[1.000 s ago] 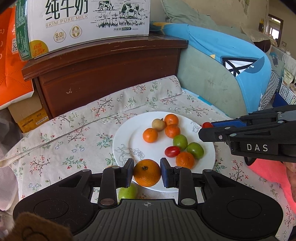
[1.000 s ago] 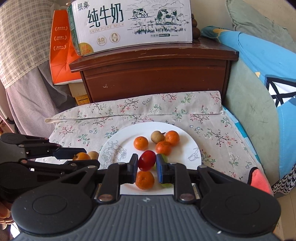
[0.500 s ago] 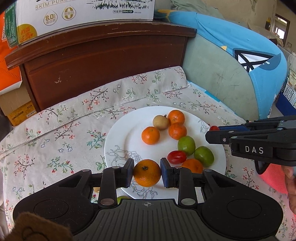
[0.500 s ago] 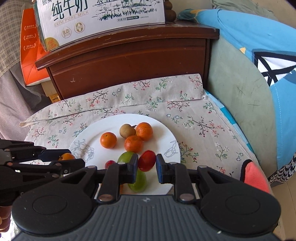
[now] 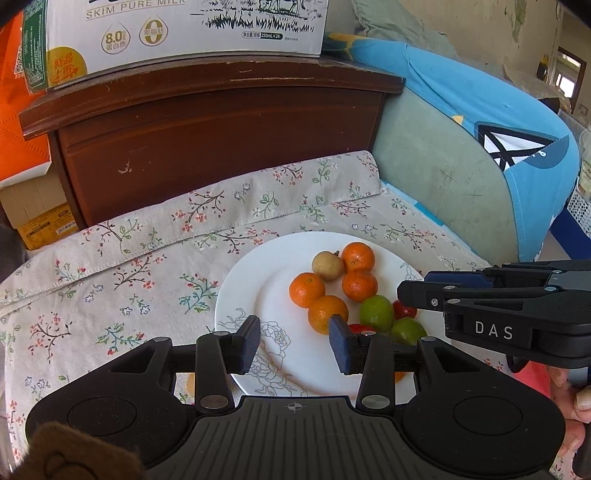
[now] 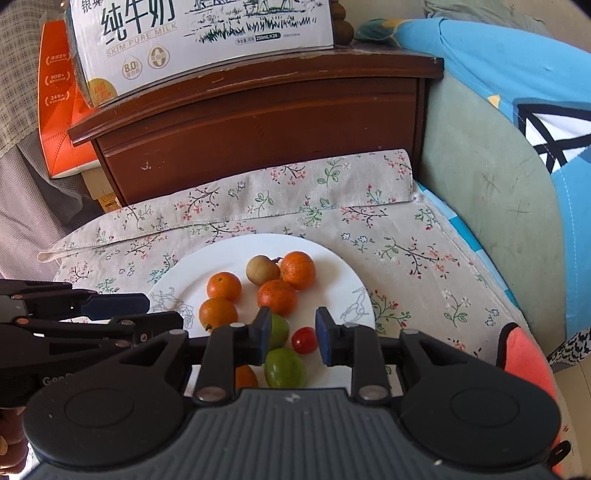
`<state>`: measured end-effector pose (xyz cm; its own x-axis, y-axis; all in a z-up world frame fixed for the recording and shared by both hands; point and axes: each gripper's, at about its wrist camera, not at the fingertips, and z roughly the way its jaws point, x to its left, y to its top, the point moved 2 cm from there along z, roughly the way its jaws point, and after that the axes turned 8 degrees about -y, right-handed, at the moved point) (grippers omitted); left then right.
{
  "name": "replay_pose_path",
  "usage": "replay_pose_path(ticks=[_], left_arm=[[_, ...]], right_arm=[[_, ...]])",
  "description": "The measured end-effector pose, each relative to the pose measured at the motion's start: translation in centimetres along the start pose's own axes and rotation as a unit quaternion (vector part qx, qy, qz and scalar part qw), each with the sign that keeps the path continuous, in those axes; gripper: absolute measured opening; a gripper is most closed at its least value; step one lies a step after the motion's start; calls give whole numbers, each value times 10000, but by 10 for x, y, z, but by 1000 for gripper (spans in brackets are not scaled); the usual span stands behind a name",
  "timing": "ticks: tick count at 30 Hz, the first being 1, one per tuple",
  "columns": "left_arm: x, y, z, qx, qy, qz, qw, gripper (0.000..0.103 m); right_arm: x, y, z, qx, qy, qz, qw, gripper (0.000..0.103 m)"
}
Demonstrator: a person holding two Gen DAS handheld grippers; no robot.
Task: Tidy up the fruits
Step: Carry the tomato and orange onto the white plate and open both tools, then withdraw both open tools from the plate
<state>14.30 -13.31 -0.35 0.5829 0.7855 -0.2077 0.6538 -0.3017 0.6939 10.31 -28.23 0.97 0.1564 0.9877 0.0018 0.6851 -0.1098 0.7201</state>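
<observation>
A white plate [image 5: 258, 295] [image 6: 332, 266] on the floral cloth holds several oranges, a brown longan [image 5: 327, 265] [image 6: 262, 269], green limes and red cherry tomatoes. My left gripper [image 5: 293, 345] is open and empty over the plate's near edge; an orange [image 5: 327, 313] [image 6: 218, 314] lies just beyond its right fingertip. My right gripper [image 6: 290, 334] is open; a cherry tomato [image 6: 304, 339] lies on the plate between its fingers, a lime [image 6: 279, 330] by the left finger. The right gripper also shows in the left wrist view [image 5: 436, 291].
A dark wooden cabinet [image 5: 221, 129] with a milk carton box [image 5: 166, 33] on top stands behind the cloth. A blue and green cushion [image 5: 461, 147] lies at the right. An orange bag [image 6: 62, 110] stands at the left.
Both grippers opened. The left let go of its orange onto the plate; the right let go of its cherry tomato onto the plate. Both moved closer over the plate.
</observation>
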Motion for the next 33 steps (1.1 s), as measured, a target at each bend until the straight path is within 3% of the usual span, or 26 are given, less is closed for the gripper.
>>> replay_pose_path(ticks=[3, 8, 10, 12, 22, 33], left_arm=[[4, 4, -10, -1, 244, -62, 9997, 58], [16, 4, -34, -10, 485, -155, 9987, 60], [19, 3, -44, -45, 602, -102, 9981, 80], [23, 1, -54, -61, 730, -52, 9973, 84], [46, -20, -84, 148, 700, 41, 9974, 86], [62, -40, -91, 325, 756, 174, 9965, 86]], right_arm=[[2, 2, -7, -130, -12, 6, 9999, 36], [4, 4, -22, -236, -88, 34, 9997, 53], [5, 2, -30, -222, -30, 101, 9997, 57], [8, 0, -39, -231, 35, 114, 9997, 59], [39, -23, -67, -18, 599, -40, 9982, 70], [87, -55, -66, 198, 1010, -1111, 9885, 70]])
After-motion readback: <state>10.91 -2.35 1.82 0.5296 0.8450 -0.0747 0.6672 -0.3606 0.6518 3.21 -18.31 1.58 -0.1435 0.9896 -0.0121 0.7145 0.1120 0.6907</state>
